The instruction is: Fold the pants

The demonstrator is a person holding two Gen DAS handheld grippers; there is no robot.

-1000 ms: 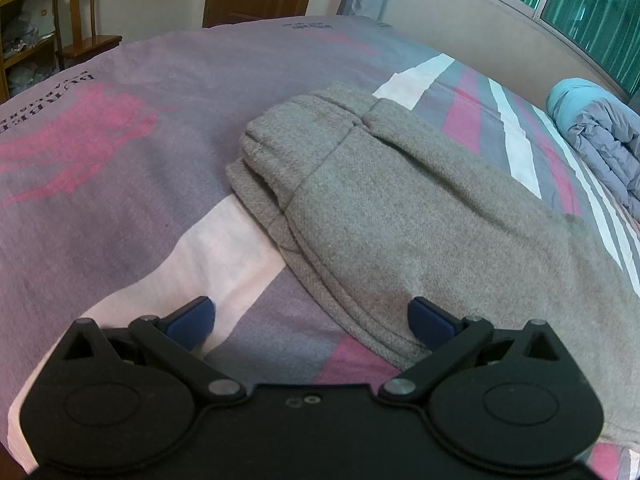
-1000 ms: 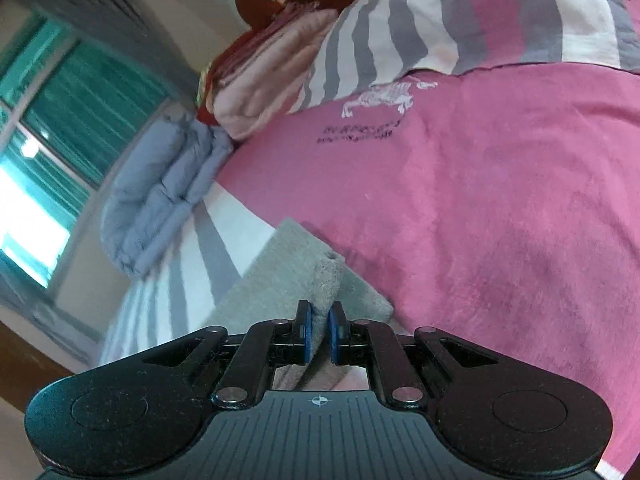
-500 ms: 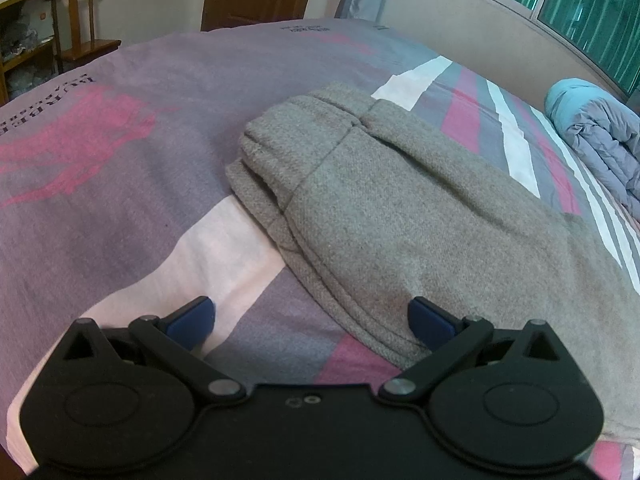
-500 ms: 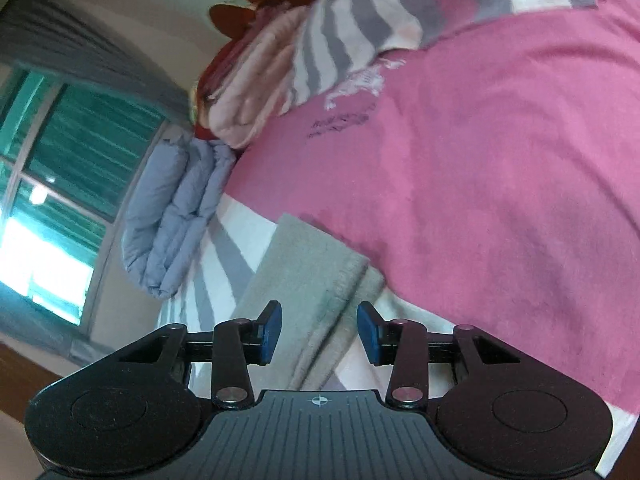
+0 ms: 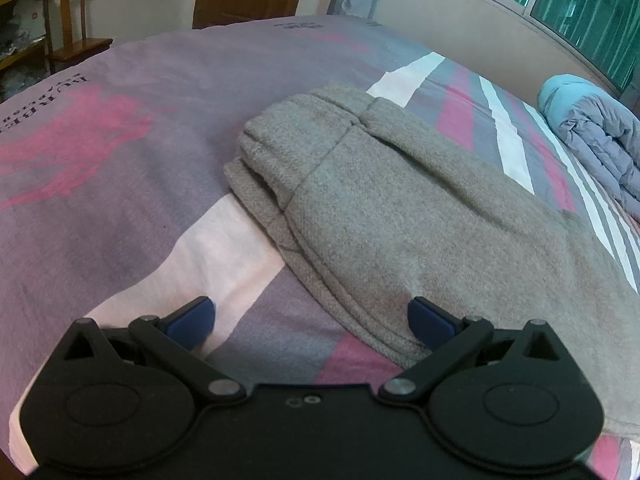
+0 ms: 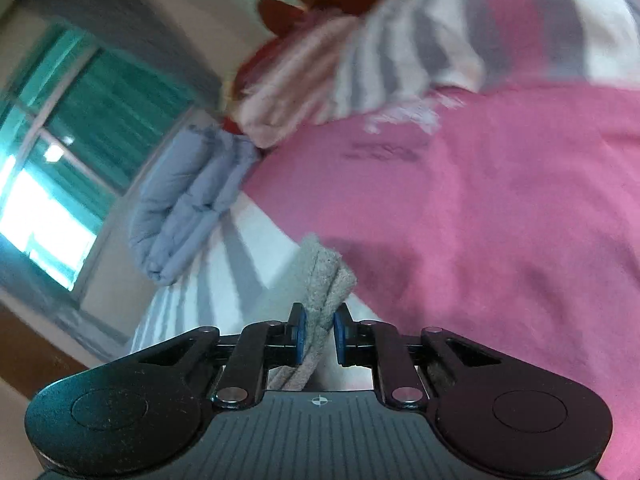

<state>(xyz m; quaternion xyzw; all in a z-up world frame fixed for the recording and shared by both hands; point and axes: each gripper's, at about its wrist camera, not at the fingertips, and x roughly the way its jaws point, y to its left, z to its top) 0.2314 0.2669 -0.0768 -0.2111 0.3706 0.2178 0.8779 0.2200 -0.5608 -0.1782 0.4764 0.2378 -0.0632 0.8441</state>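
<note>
Grey pants [image 5: 400, 208] lie folded lengthwise on the bed, waistband at the far left end. My left gripper [image 5: 310, 320] is open and empty, its right pad [image 5: 428, 320] resting at the pants' near edge. In the right wrist view, my right gripper [image 6: 318, 334] is shut on the leg hems of the pants [image 6: 320, 276], with the doubled grey cloth pinched between the blue pads and lifted off the bedspread.
The bedspread [image 5: 140, 168] is pink, purple and white striped. A rolled blue-grey quilt [image 5: 592, 128] lies at the far right, also in the right wrist view [image 6: 188, 196]. Pillows [image 6: 360, 60] lie at the head. A wooden chair [image 5: 76, 28] stands beyond the bed.
My right gripper opened half a second ago, then closed again on the leg hems and tilted. The left gripper has not moved.
</note>
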